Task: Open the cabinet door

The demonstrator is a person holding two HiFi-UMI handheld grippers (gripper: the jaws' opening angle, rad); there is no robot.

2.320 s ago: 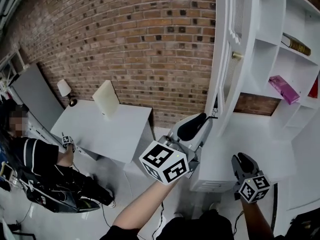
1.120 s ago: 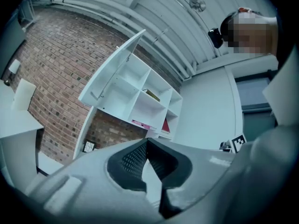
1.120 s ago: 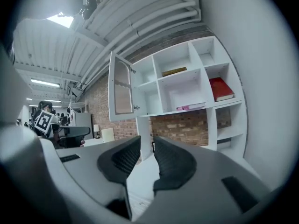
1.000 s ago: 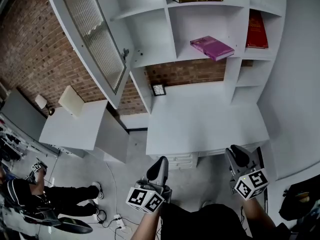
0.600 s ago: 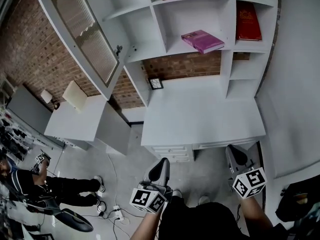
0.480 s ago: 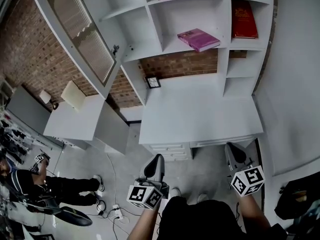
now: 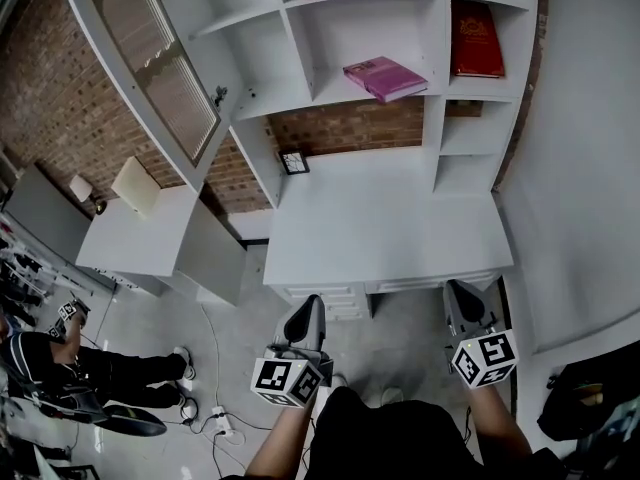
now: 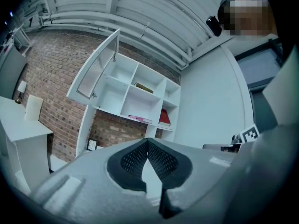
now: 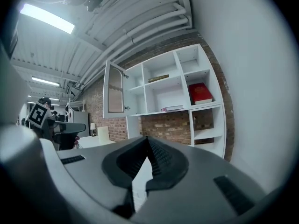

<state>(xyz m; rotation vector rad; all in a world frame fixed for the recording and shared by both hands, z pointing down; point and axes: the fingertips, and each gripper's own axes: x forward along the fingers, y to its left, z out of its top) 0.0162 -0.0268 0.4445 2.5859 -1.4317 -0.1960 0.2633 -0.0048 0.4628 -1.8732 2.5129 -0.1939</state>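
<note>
— Where to find the cabinet door?

— Swung wide off the left side of the white shelves, glass panel facing out, well apart from both tongs.

— And the left tongs and right tongs?

— Held low, side by side, just before the table. Hard to judge from the head view. Settled only in the gripper views: tips pressed together, gripping nothing, on either side.

— Anything seen solely from above?

— Shows the floor, with a person seated at far left. Misses the ceiling pipes, caught by both gripper views.
</note>
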